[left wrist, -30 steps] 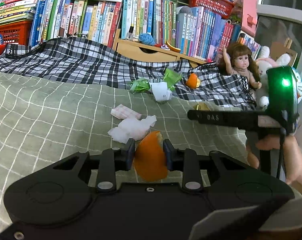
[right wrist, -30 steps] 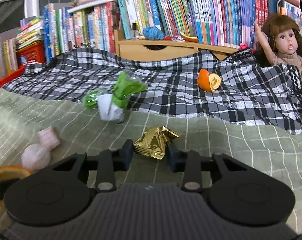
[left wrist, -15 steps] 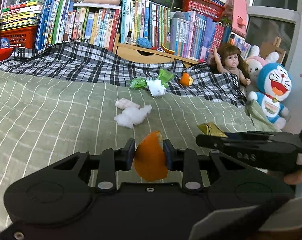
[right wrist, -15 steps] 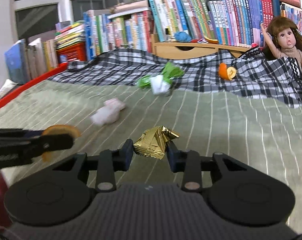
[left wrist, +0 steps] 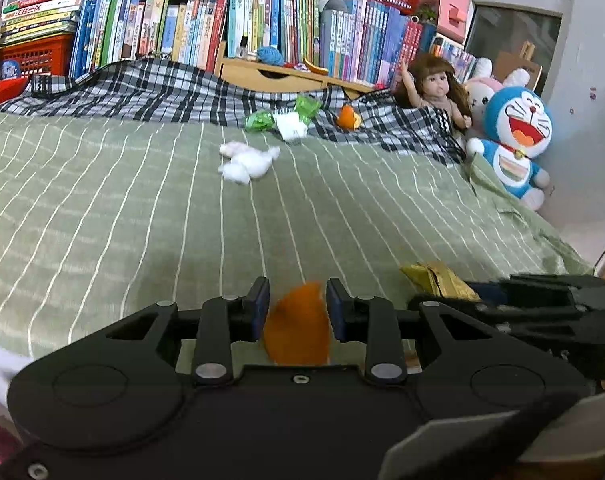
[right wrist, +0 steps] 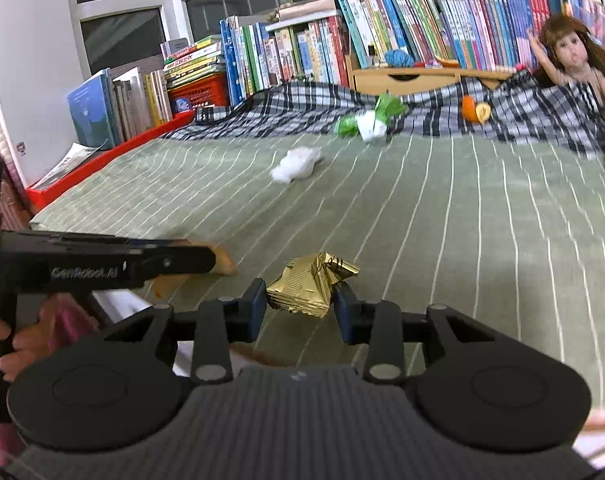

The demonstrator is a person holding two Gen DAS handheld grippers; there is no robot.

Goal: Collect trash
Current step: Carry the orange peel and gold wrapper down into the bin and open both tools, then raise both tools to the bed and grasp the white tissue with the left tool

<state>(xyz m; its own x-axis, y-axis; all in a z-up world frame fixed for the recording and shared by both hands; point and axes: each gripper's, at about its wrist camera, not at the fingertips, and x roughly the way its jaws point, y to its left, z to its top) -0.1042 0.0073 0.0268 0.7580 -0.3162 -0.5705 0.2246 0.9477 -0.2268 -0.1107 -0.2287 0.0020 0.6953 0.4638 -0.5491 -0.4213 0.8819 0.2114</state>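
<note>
Orange peel (left wrist: 298,328) pinched between pads of left gripper (left wrist: 297,309), held above green striped bedspread (left wrist: 142,216), near its front edge. Gold wrapper (right wrist: 311,282) clamped in right gripper (right wrist: 300,305), also off the cover; the two grippers side by side. More trash further back: white tissue wad (left wrist: 246,160) mid-bed, green-and-white wrapper (left wrist: 286,120) and 2nd peel (left wrist: 348,117) on checked blanket (left wrist: 150,92). Doll (left wrist: 436,88), blue plush toy (left wrist: 514,140) at right; books (left wrist: 182,28) behind.

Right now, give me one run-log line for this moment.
left gripper: shut on peel | right gripper: shut on gold wrapper | on bed: tissue, green wrapper, second peel
</note>
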